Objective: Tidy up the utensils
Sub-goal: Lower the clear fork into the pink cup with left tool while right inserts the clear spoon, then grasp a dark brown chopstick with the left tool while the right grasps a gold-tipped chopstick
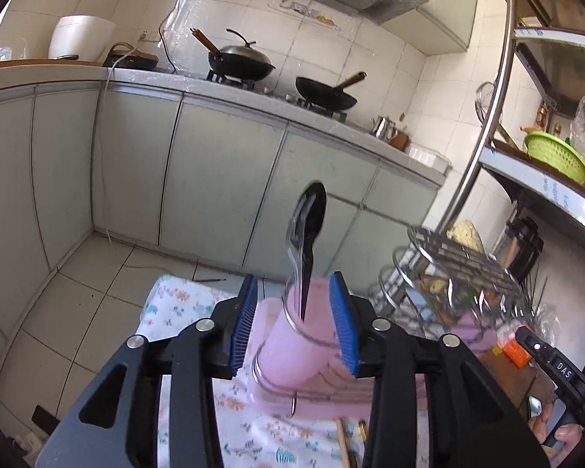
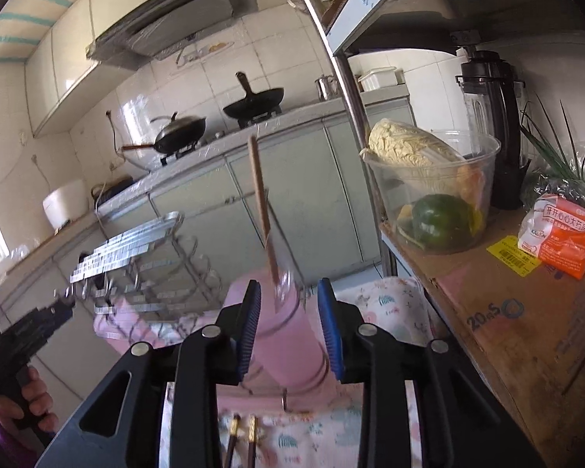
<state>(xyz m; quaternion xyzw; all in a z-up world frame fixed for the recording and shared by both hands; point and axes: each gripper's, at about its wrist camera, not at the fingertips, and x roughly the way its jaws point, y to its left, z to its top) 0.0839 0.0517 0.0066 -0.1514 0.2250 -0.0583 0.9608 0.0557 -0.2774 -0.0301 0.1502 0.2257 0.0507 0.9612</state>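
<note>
A pink utensil cup (image 1: 292, 347) sits in a wire ring holder between the blue pads of my left gripper (image 1: 298, 323), which is open around it. A black spoon (image 1: 312, 226) and a clear utensil stand in that cup. My right gripper (image 2: 290, 327) is open around a pink cup (image 2: 288, 335) that holds a wooden chopstick (image 2: 261, 202) standing upright. Two dark chopsticks with gold ends (image 2: 241, 436) lie on the floral cloth (image 2: 386, 304) below. The wire dish rack (image 2: 144, 261) stands to the left in the right wrist view and also shows in the left wrist view (image 1: 448, 273).
A counter with two woks (image 1: 323, 93) and green cabinets runs along the back. A metal shelf post (image 2: 343, 78) rises on the right. A clear tub of vegetables (image 2: 436, 195), a blender (image 2: 495, 124) and an orange packet (image 2: 557, 234) sit on a cardboard-topped shelf.
</note>
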